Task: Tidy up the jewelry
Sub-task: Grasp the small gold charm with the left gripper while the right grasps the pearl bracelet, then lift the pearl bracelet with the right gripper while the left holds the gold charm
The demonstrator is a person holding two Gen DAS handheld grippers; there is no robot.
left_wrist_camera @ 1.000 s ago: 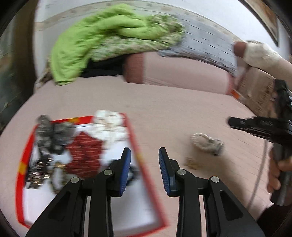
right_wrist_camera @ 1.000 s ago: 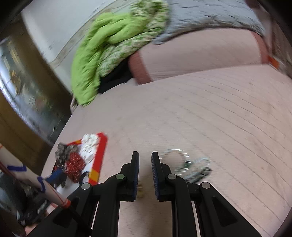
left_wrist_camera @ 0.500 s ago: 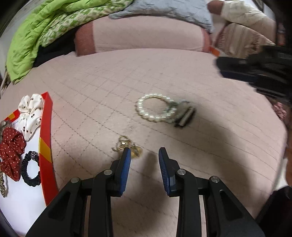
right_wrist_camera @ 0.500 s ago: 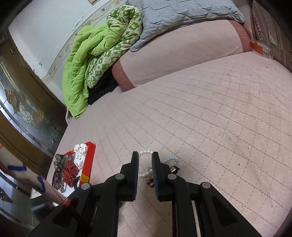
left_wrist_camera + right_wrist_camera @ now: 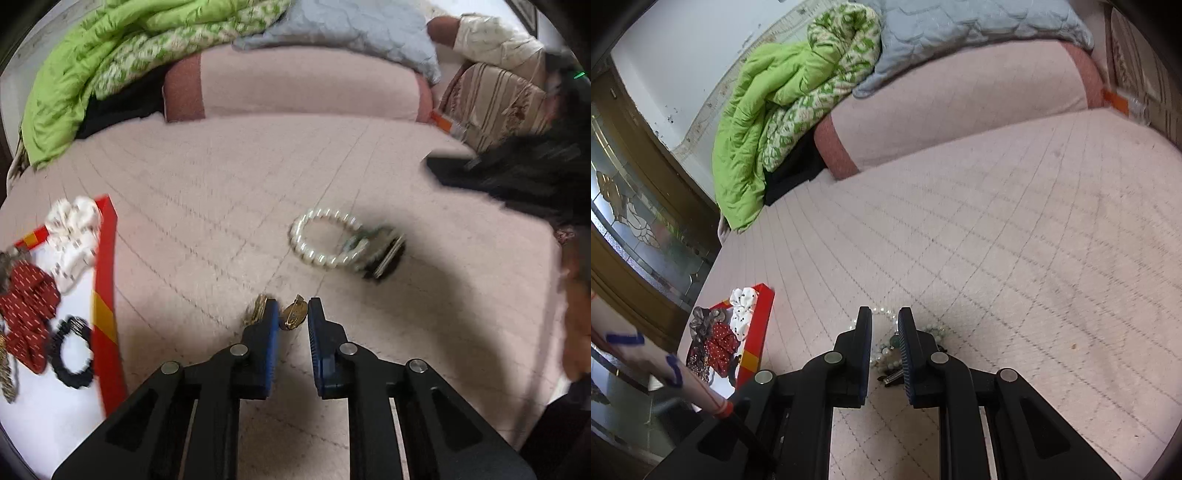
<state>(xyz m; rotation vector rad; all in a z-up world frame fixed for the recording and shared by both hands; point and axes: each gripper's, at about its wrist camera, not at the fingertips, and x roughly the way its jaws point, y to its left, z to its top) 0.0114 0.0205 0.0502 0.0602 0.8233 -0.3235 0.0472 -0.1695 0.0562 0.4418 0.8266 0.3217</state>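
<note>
My left gripper (image 5: 291, 314) is open low over the pink quilted bed, with a small gold jewelry piece (image 5: 293, 316) between its fingertips and another gold bit (image 5: 256, 309) at the left finger. A pearl bracelet (image 5: 325, 236) lies beyond, against a green bead piece and a dark hair clip (image 5: 384, 254). My right gripper (image 5: 884, 325) is open just above the same pearl bracelet (image 5: 882, 354), straddling it. The red-rimmed white tray (image 5: 105, 280) at the left holds a white scrunchie (image 5: 74, 229), a red scrunchie (image 5: 27, 299) and a black hair tie (image 5: 72, 350).
A pink bolster (image 5: 306, 88), a green blanket (image 5: 110, 55) and a grey pillow (image 5: 351, 29) lie at the back of the bed. The tray also shows in the right wrist view (image 5: 757, 332). A wood and glass door (image 5: 631, 206) stands at the left.
My left gripper swung right from over the tray and came down onto the gold piece. My right gripper moved forward and down over the pearl bracelet.
</note>
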